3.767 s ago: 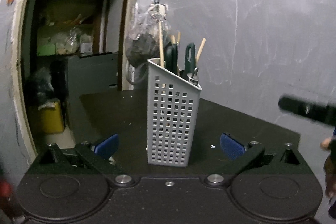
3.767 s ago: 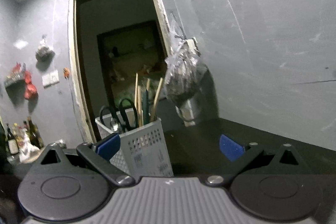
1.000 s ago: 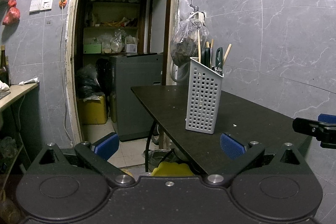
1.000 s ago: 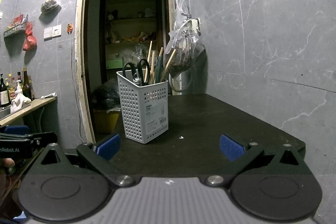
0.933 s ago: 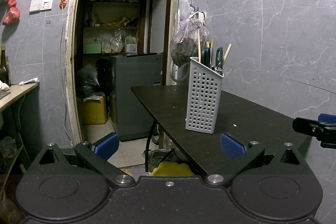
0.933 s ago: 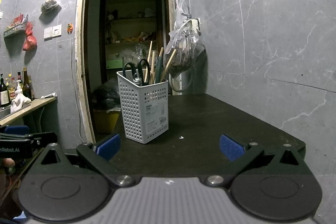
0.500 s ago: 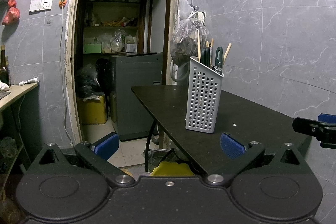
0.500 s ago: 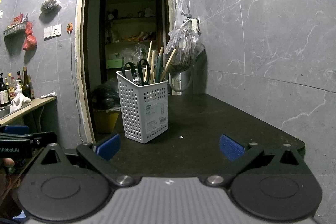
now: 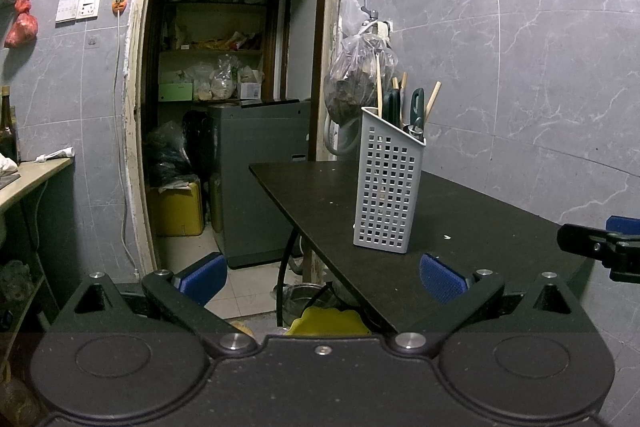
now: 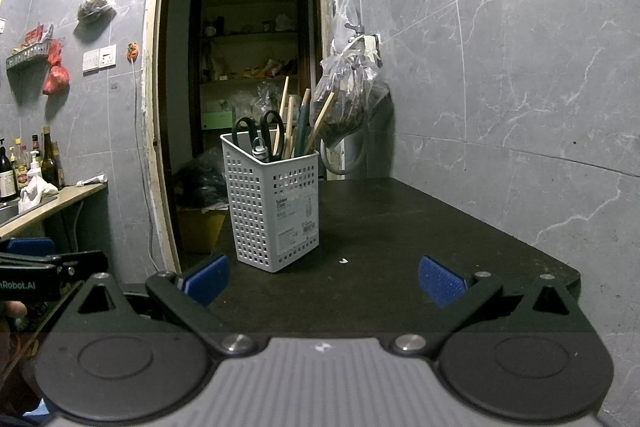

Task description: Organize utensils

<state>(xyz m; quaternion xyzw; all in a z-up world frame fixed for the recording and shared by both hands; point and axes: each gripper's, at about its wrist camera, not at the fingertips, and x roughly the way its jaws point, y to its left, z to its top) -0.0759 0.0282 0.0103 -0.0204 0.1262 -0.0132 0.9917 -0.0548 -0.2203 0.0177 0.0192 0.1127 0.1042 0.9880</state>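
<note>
Left tongs (image 9: 322,273): spread wide, empty, touching nothing; left pad over open floor off the table's (image 9: 500,227) near left edge, right pad over the tabletop. Basket (image 9: 389,187) upright on the table, close to the left edge, well apart from both pads; scissors (image 10: 260,131) and wooden sticks (image 10: 288,119) standing inside. Bare tabletop to the right of the basket, up to the wall. Right tongs (image 10: 322,277): spread wide, empty, touching nothing, over the near table edge; clear surface between pads and basket.
</note>
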